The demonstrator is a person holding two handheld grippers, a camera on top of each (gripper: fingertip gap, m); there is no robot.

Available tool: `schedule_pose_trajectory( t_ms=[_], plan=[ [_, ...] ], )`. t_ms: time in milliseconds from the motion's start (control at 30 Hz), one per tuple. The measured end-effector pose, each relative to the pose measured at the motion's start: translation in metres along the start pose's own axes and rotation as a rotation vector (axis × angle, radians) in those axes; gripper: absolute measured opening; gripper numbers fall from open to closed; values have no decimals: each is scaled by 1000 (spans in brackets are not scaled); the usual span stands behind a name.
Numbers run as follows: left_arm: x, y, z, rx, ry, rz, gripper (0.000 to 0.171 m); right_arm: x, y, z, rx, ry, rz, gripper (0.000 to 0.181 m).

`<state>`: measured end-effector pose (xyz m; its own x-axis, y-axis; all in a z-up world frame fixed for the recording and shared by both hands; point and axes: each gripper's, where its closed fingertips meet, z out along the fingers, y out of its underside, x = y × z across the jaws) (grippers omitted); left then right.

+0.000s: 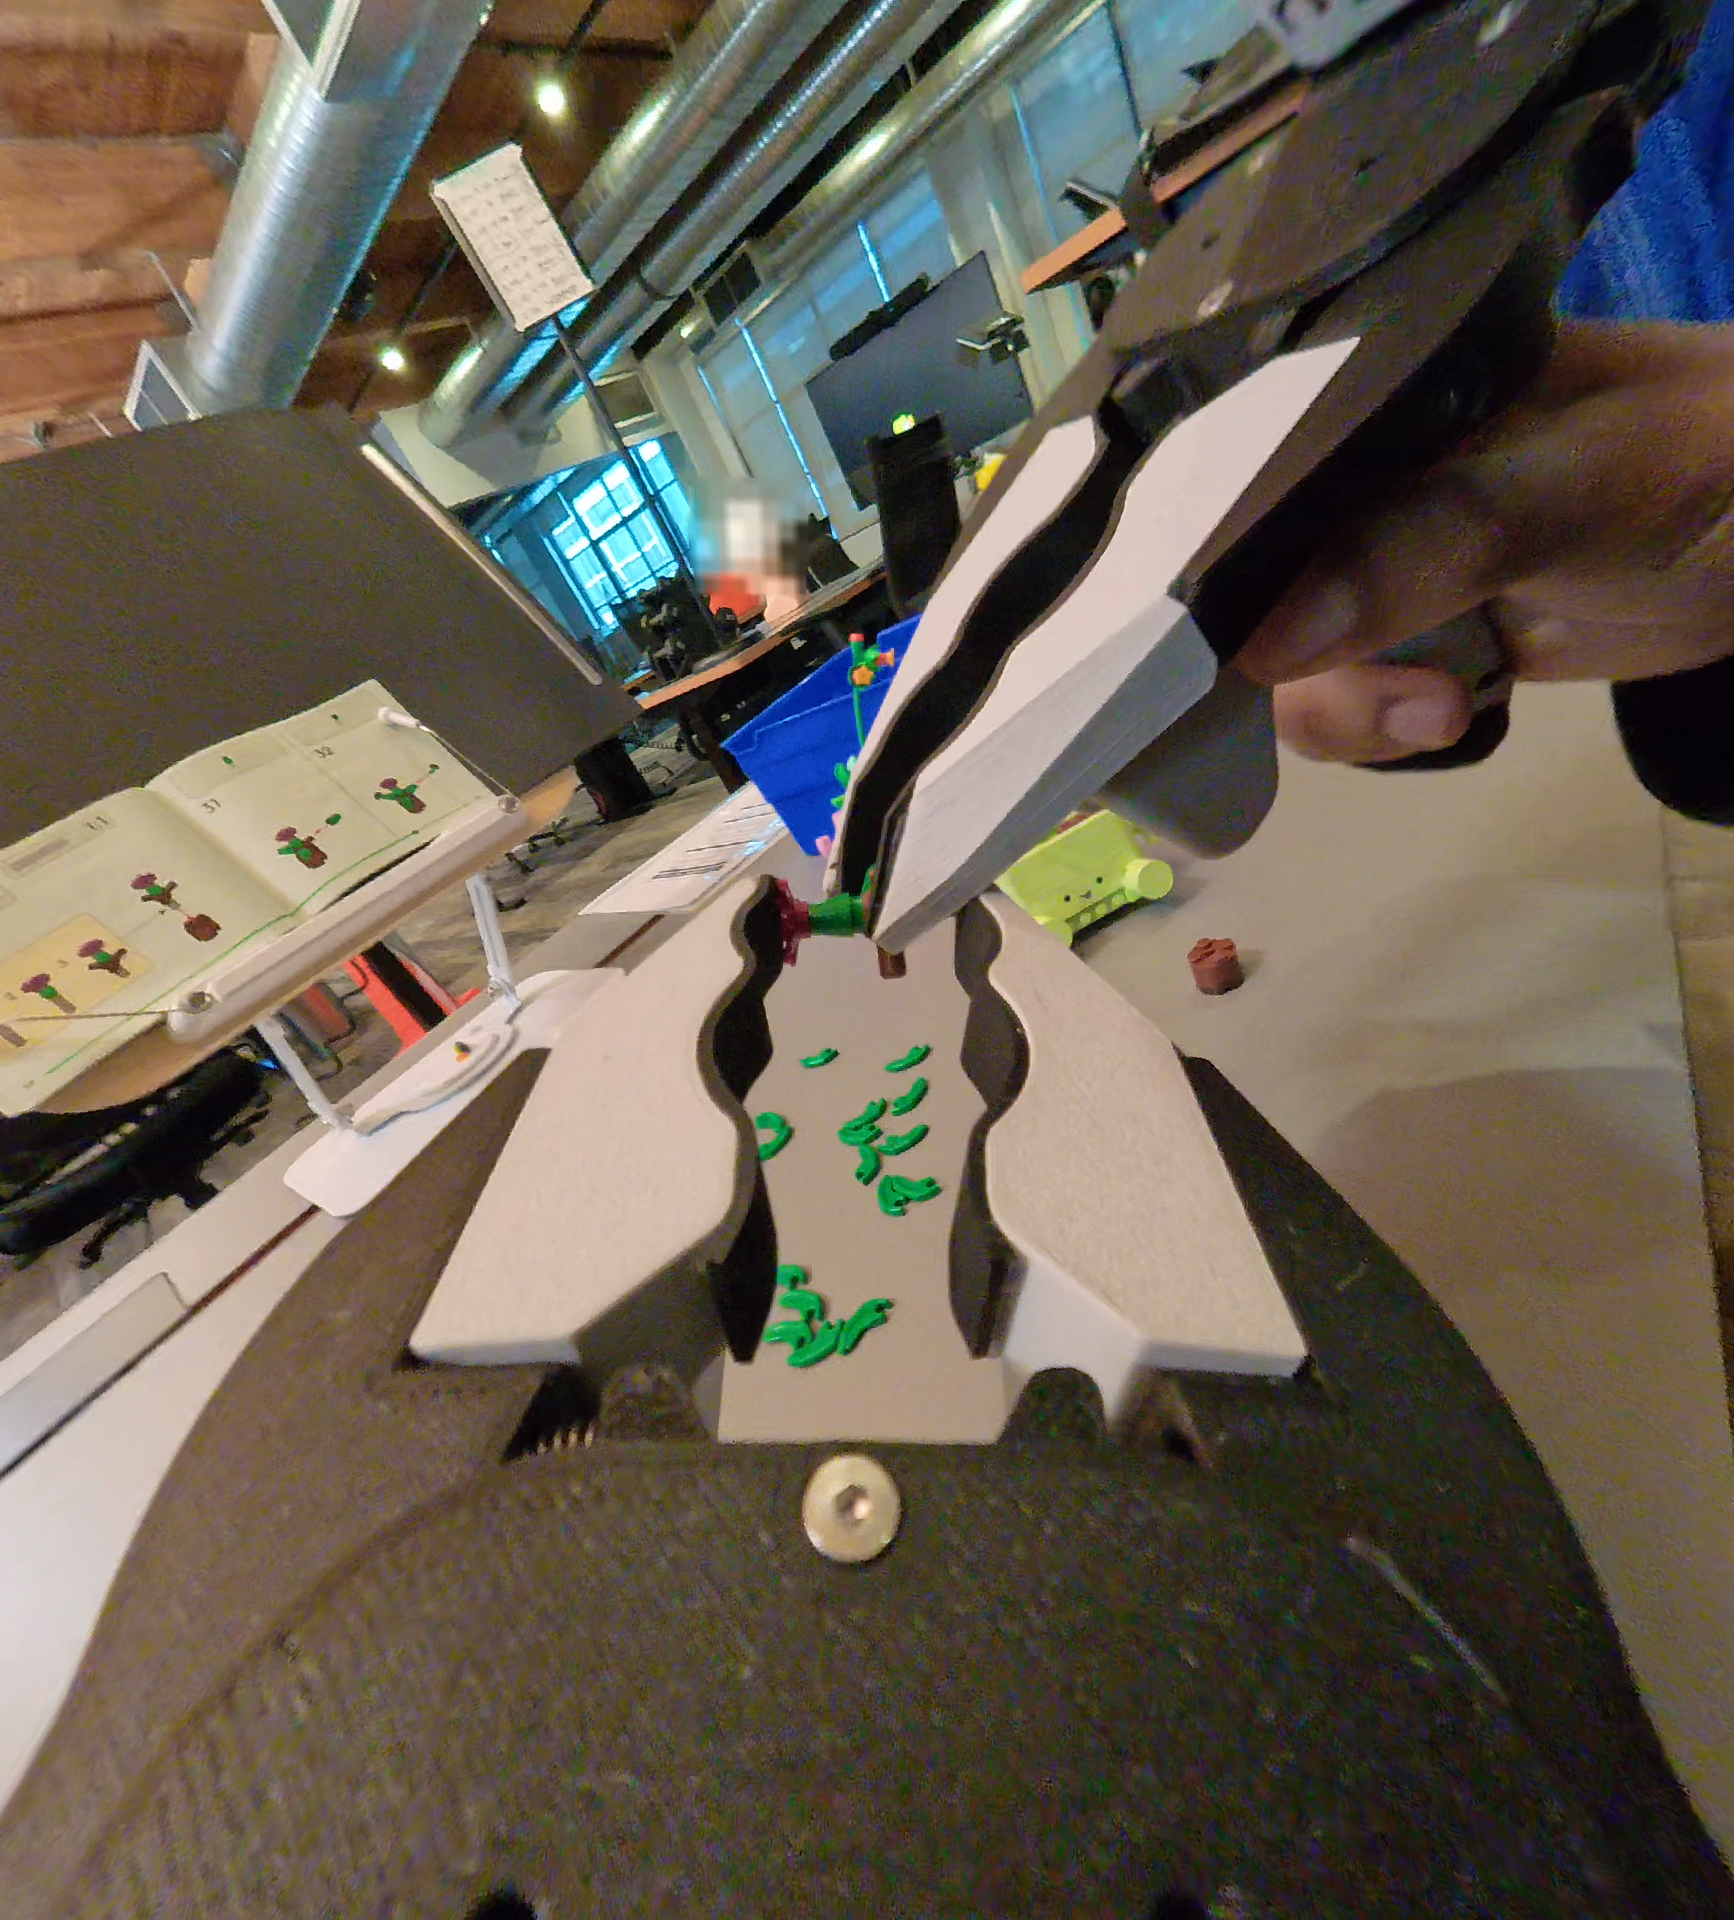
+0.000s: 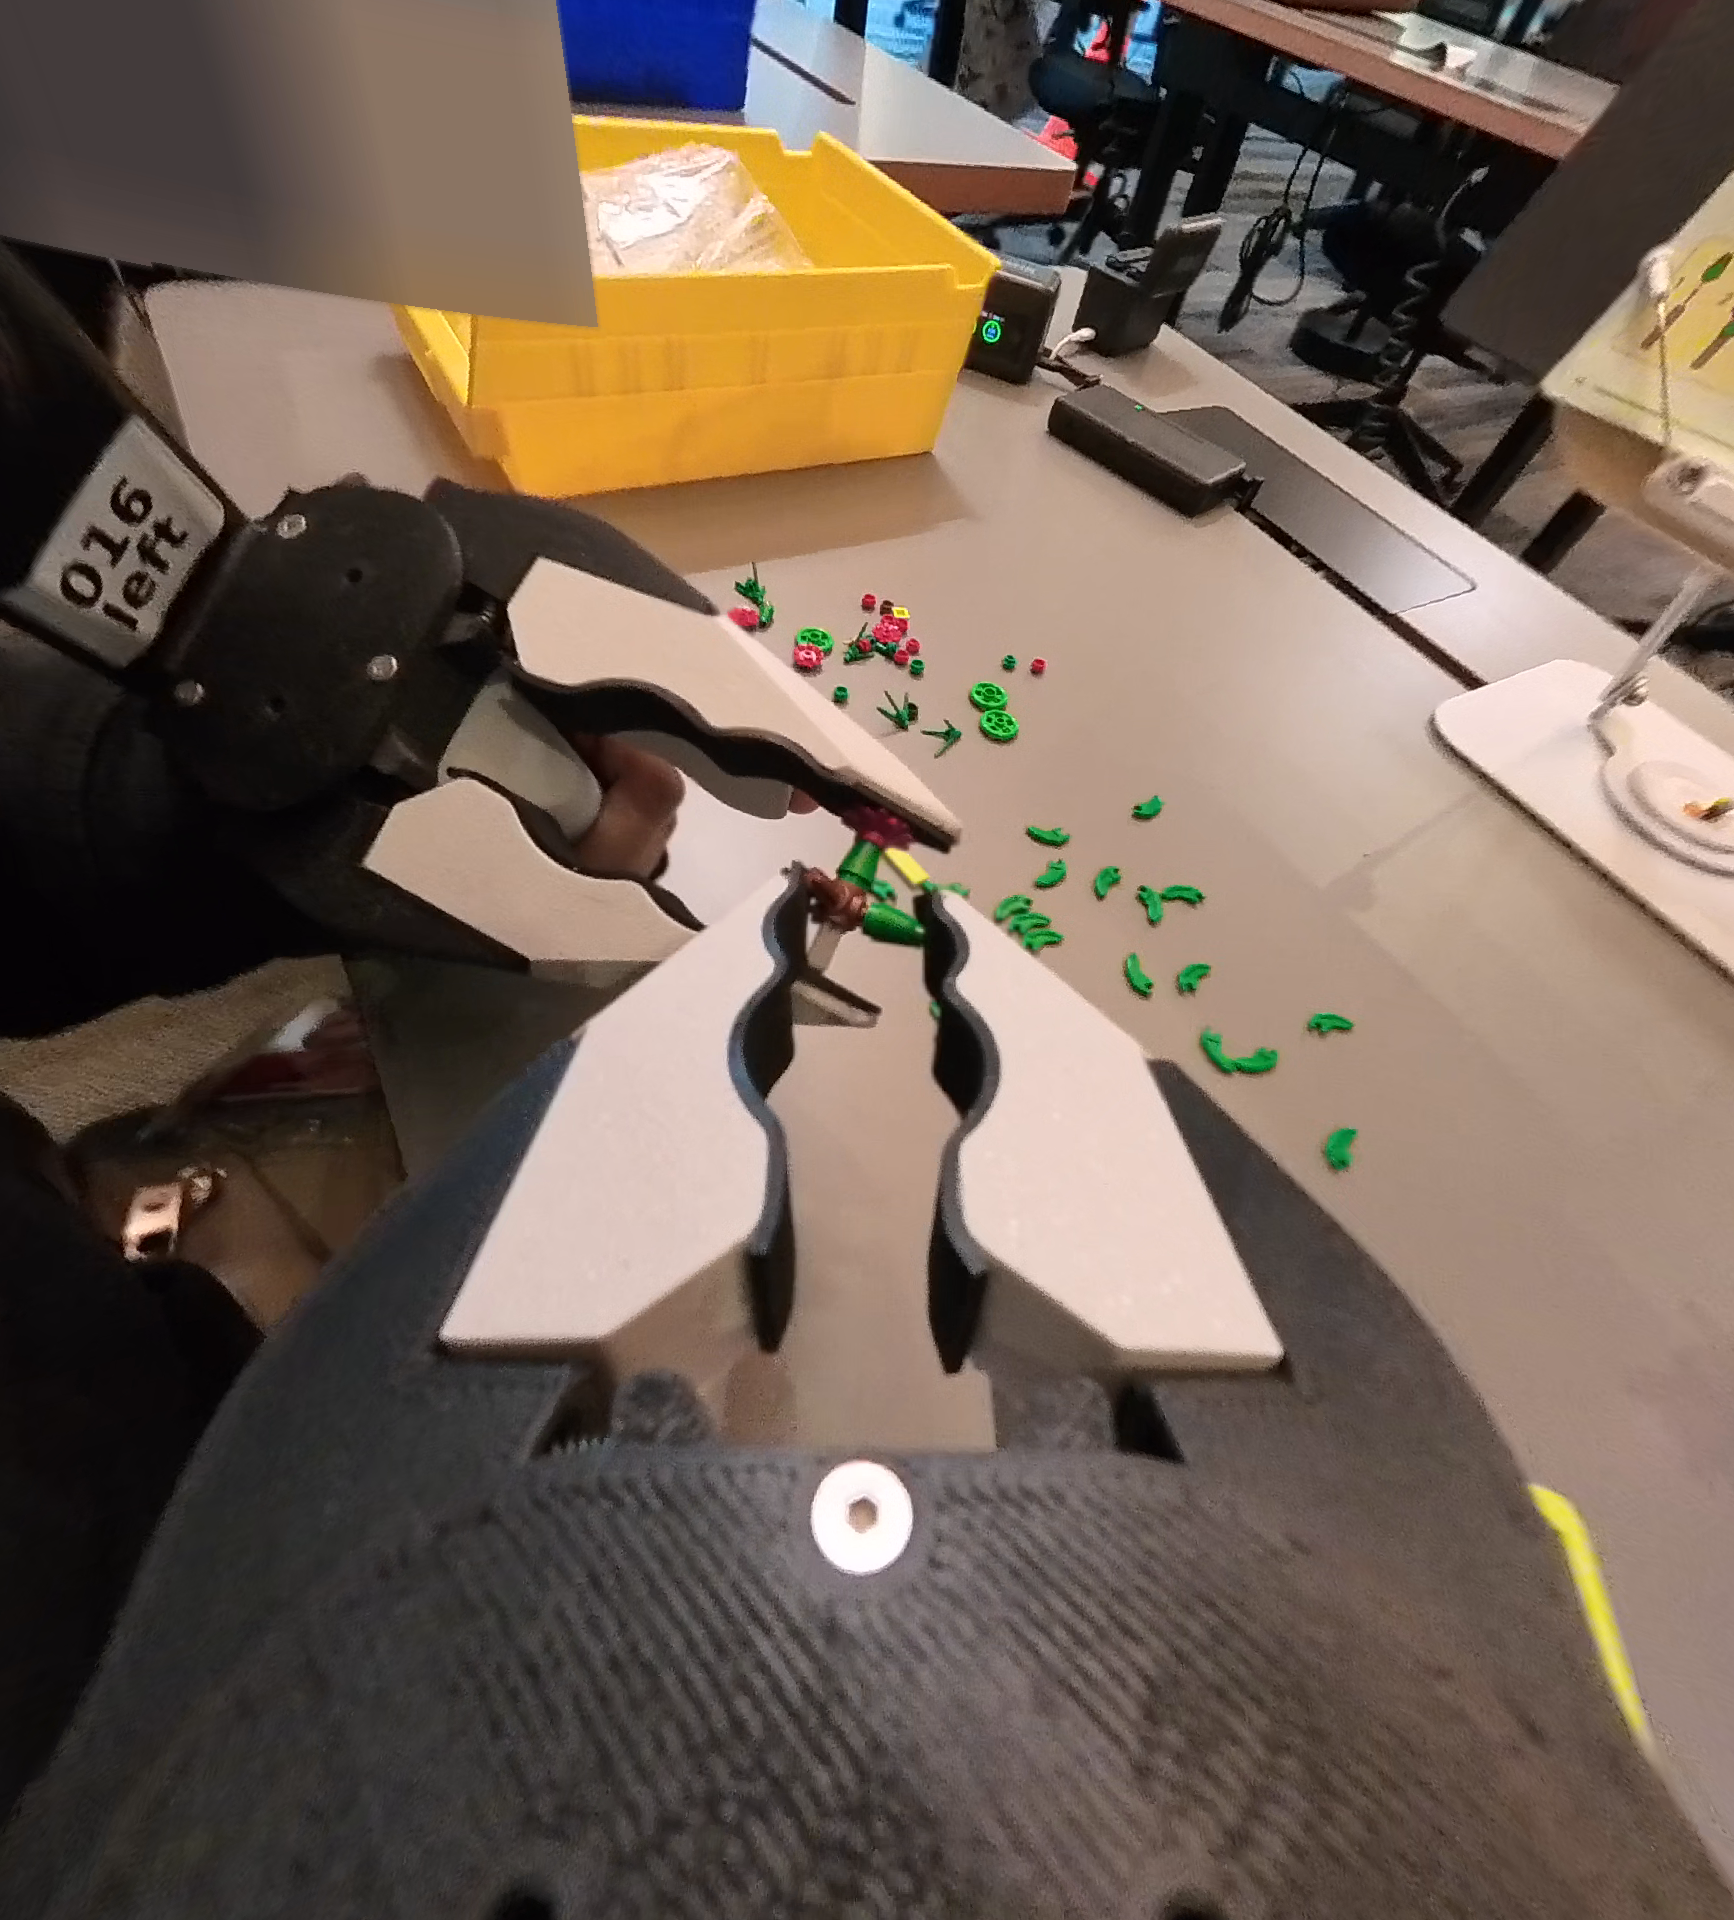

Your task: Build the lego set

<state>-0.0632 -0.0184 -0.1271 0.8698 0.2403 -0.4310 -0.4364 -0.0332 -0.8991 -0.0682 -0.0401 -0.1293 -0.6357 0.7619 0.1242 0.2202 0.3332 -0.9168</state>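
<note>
Your left gripper stands wide open, its two pale fingers well apart, and only the left fingertip touches the dark-red flower head of the small lego flower piece; nothing is clamped between them. Your right gripper comes in from the upper right of the left wrist view with its fingers drawn nearly together at the tips, and it pinches the green stem end of that same flower piece, with a small brown part hanging just below its tip. In the right wrist view the flower piece sits between your right gripper's tips: brown on the left finger, green toward the right, the red head angled up against the upper finger of the left gripper. The piece is held up off the grey table, above a scatter of small green leaf pieces. Farther off on the table lie red and green flower bits, and behind them a yellow bin holding clear bags. The open instruction booklet rests on a white stand to your left. A single brown round brick stands on the table near a lime-green lego figure, with a blue bin beyond.
</note>
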Motion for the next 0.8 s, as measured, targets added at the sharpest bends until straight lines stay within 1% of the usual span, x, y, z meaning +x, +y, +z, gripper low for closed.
schedule_pose_trajectory(
  t_ms=[100,133,167,233,300,333,400,500,567,667,733,800],
  plan=[
    [-2,-1,-2,34,42,-119,30,0,-7,-1,70,-36,57,19],
    [-4,-3,-3,45,39,-135,30,4,-10,-3,89,-16,49,31],
    [-7,-5,-5,50,25,-131,31,5,-13,-6,98,-6,40,36],
    [-12,-6,-7,64,13,-144,31,6,-16,-9,111,13,35,39],
    [-13,-8,-9,89,30,-203,30,7,-20,-10,138,43,15,43],
    [-13,-10,-9,107,48,-244,31,7,-23,-11,161,53,-3,44],
    [-11,-16,-11,152,123,-382,30,8,-29,-14,217,68,-32,50],
    [-18,-25,-18,240,186,-557,30,9,-34,-21,281,52,-7,52],
    [-30,-28,-24,291,168,-609,30,8,-34,-23,302,21,35,54],
    [-40,-28,-30,320,144,-641,30,2,-40,-26,358,-21,66,55],
    [-45,-31,-33,365,165,-718,30,-3,-43,-26,385,-35,31,62],
    [-47,-38,-37,444,255,-881,31,-5,-41,-22,385,6,-46,70]
  ],
)
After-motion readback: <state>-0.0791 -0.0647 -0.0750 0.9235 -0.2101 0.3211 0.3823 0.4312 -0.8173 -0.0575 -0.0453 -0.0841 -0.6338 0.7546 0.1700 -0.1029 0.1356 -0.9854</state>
